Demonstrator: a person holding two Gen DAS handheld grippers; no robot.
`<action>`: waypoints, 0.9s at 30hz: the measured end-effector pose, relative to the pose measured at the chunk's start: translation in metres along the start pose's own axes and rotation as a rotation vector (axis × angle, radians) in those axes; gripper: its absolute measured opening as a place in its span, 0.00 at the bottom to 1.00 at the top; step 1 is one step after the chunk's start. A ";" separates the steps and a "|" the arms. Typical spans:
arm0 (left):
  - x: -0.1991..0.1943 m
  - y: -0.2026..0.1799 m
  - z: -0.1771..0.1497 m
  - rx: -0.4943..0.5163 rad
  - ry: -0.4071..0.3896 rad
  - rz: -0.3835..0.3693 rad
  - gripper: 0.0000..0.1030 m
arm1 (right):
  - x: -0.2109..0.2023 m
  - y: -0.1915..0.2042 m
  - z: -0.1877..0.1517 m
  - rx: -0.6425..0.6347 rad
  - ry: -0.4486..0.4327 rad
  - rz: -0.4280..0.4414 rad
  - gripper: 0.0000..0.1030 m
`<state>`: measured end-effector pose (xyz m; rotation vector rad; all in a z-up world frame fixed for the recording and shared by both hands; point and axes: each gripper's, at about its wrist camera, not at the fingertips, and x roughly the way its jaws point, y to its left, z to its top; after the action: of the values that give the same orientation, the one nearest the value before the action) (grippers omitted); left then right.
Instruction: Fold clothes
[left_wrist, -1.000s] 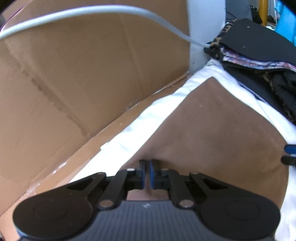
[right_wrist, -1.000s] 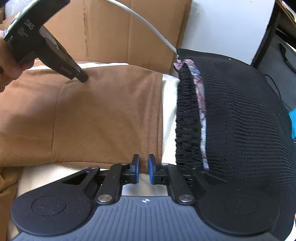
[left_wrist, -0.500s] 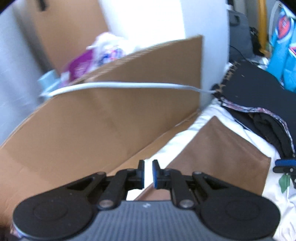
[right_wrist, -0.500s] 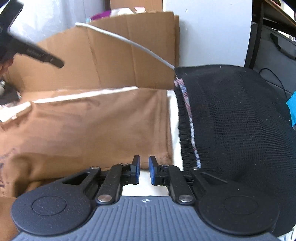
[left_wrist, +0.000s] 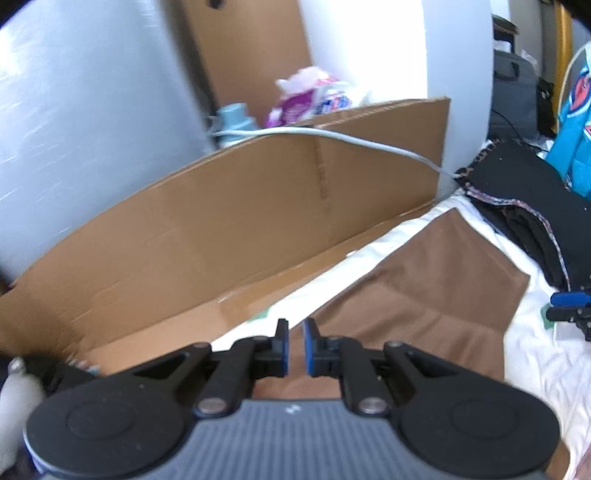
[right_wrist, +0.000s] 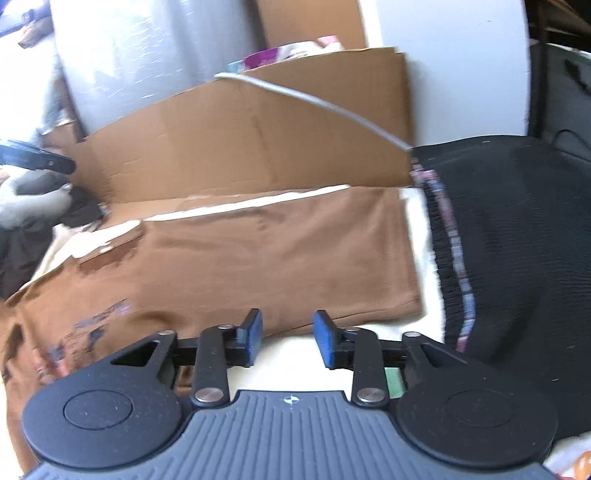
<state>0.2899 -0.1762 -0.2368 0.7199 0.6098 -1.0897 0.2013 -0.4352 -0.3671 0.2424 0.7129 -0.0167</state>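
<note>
Two hand-held grippers with black linkages and blue pads show in these wrist views. The left hand-held gripper (left_wrist: 294, 347) has its jaws nearly together, a slim gap between the pads, and nothing caught in that gap; they have just been opening a little. It hangs above the near end of a flat brown cotton garment (left_wrist: 436, 295). The right hand-held gripper (right_wrist: 288, 339) stands with jaws clearly parted and empty, having just been opening. It hovers over the near hem of the same brown garment (right_wrist: 280, 258), above a strip of white bedsheet (right_wrist: 291, 350).

The brown garment lies folded into a long rectangle on the white sheet, its printed part bunched toward the left of the right wrist view. Just beside its right edge sits a pile of black knitted clothing (right_wrist: 517, 258) with a patterned purple trim. Behind the garment a large brown corrugated cardboard sheet (left_wrist: 221, 221) stands on edge against a pale wall. A thin grey cable (left_wrist: 369, 142) runs across the cardboard's top down to the black pile. At the far left of the right wrist view, the other gripper's black body appears, blurred.
</note>
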 end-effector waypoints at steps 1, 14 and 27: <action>-0.009 0.008 -0.009 -0.015 0.005 0.013 0.10 | 0.000 0.005 0.000 0.000 0.016 0.010 0.37; -0.096 0.105 -0.128 -0.176 0.140 0.209 0.12 | 0.004 0.047 0.015 -0.086 0.120 0.067 0.40; -0.115 0.082 -0.265 -0.558 0.217 0.264 0.46 | 0.034 0.038 -0.032 0.094 0.399 0.151 0.48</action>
<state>0.3028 0.1170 -0.2988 0.4141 0.9282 -0.5573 0.2102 -0.3888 -0.4043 0.3953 1.0904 0.1464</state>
